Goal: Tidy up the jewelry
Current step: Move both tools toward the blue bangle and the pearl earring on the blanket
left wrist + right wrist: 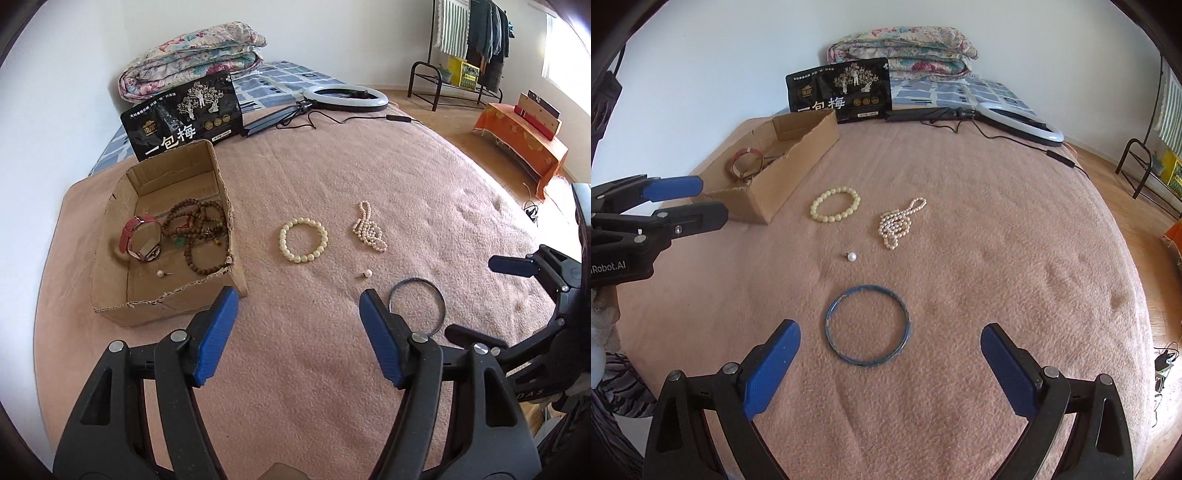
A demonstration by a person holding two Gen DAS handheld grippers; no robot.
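Observation:
A torn cardboard box (166, 301) (792, 175) on the pink blanket holds a pink watch (142, 240), brown bead strands (199, 229) and one pearl earring (160, 273). To its right lie a cream bead bracelet (283, 240) (827, 219), a heaped pearl necklace (369, 230) (895, 225), a second pearl earring (367, 273) (852, 256) and a thin blue bangle (413, 279) (868, 287). My left gripper (299, 299) (711, 201) hangs open and empty just right of the box's front corner. My right gripper (890, 332) (471, 295) stands open over the bangle's near half, apart from it.
Behind the box a black snack bag (184, 114) stands upright. A ring light (345, 98) with its cable lies at the blanket's far edge, and a folded floral quilt (192, 55) sits by the wall. A clothes rack (472, 40) and an orange-covered bench (524, 136) stand on the floor to the right.

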